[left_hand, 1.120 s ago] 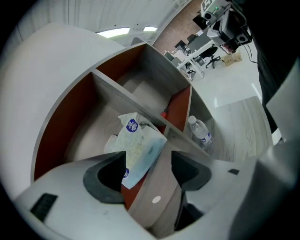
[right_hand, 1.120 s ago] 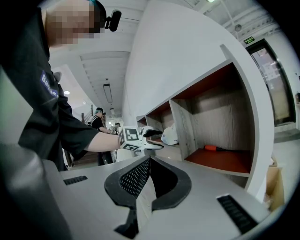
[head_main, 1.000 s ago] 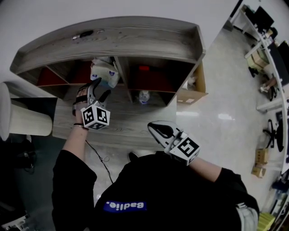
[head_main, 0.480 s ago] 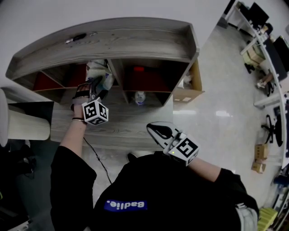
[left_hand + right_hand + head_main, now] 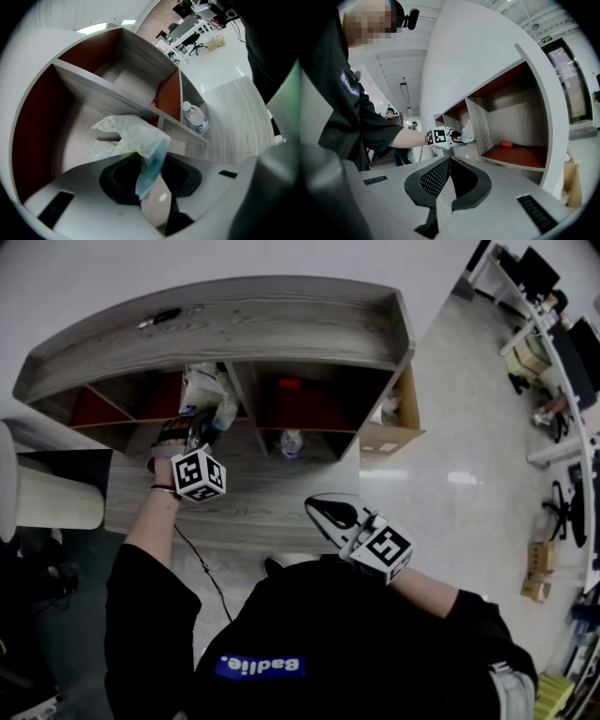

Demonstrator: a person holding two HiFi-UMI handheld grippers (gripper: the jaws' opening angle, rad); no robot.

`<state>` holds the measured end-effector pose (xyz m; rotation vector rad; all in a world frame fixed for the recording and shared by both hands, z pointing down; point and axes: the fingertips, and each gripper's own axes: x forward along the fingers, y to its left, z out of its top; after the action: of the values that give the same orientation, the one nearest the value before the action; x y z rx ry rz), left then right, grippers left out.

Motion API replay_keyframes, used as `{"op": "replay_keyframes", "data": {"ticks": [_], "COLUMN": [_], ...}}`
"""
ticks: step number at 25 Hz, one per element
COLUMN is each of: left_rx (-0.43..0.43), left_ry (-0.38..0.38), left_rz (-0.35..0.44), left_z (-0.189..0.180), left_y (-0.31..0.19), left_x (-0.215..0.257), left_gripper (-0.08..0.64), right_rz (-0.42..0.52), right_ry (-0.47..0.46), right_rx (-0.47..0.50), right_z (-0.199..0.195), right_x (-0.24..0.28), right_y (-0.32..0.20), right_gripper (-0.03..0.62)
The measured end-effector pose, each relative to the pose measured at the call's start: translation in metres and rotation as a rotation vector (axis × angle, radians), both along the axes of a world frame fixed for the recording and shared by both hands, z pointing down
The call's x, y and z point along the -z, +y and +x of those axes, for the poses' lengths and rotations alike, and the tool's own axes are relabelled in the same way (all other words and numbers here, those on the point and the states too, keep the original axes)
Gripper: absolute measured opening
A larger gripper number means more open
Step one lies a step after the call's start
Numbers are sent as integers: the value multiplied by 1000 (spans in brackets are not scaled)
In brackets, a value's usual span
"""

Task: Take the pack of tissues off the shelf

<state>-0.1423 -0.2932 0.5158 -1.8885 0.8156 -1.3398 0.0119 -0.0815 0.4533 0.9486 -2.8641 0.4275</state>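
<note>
Where the wooden shelf [image 5: 281,324] backs onto the wall, the pack of tissues [image 5: 208,390] sits at the mouth of the compartment left of the centre divider, loose wrapper end forward. The left gripper [image 5: 192,432] is at it; its jaws have just been closing and pinch that wrapper end. The right gripper [image 5: 330,512] hangs near the person's body, well apart, jaws together on nothing. A water bottle [image 5: 292,442] lies just right of the divider. An orange-handled tool [image 5: 513,145] rests in the right compartment.
</note>
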Motion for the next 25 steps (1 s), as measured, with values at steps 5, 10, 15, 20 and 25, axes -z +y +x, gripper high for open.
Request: {"op": "replay_keyframes", "data": {"ticks": [5,10,15,20,25], "left_rx": [4,-2,-18,-23,1], "left_ry": [17,26,30,68,145], "left_rz": [6,18,32,49,59], "left_z": [-2,-4,-1,3,4], "left_y": [10,24,41,57,76], "left_x": [2,7,11,21,32], "left_gripper": [91,67,55,49,44], "right_rz": [2,14,20,30,36], "right_ry": [-6,-7,-6,-8,-9], "right_rx": [16,26,32,45,55], "right_z": [-5,-9,-11,-16,-19], "right_x": [3,6,9,12,14], "right_y": [1,4,8,12,13], "right_gripper": [29,29,29,29,29]}}
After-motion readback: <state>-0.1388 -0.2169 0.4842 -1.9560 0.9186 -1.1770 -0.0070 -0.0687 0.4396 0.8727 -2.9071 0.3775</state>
